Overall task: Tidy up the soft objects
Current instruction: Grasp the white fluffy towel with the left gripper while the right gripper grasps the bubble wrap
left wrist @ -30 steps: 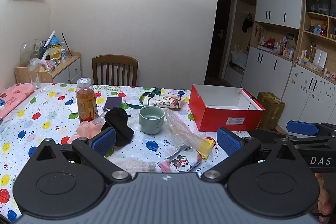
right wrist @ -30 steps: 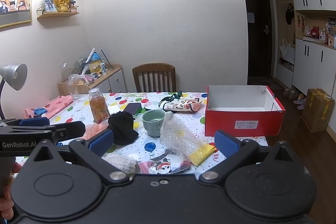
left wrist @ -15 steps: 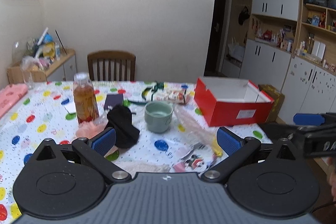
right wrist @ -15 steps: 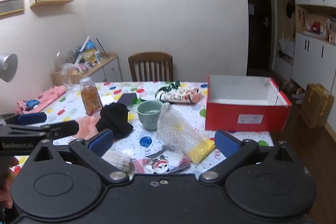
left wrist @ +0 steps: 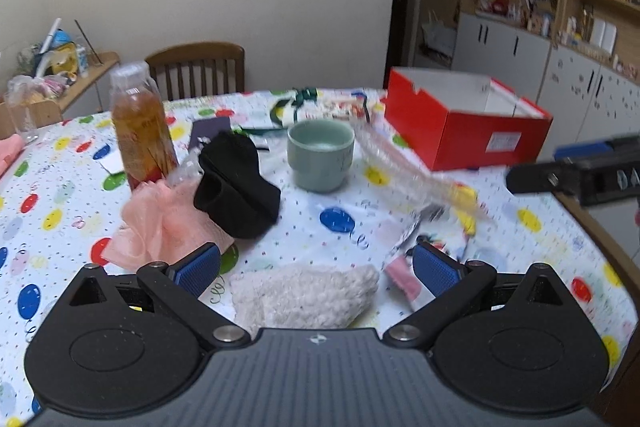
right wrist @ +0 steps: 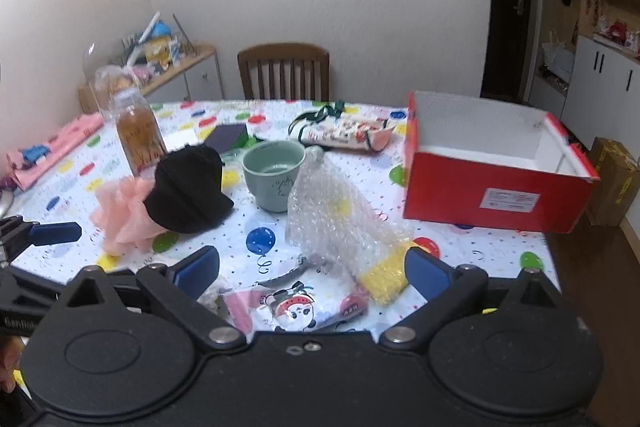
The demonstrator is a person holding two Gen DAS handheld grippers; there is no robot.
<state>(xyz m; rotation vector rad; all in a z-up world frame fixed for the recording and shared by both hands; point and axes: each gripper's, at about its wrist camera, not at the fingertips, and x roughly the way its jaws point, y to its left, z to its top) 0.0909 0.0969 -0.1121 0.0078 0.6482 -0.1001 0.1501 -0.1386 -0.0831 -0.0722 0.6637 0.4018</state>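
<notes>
— Hovering over the table (left wrist: 60, 187): left gripper (left wrist: 316, 267) and right gripper (right wrist: 312, 273), jaws apart, right just narrowed slightly, holding nothing.

— Progress?

— None visible. Red box (right wrist: 492, 195) empty; white fluffy cloth (left wrist: 304, 295), black sock (right wrist: 186, 187), pink mesh (right wrist: 120, 215) unsorted.
</notes>
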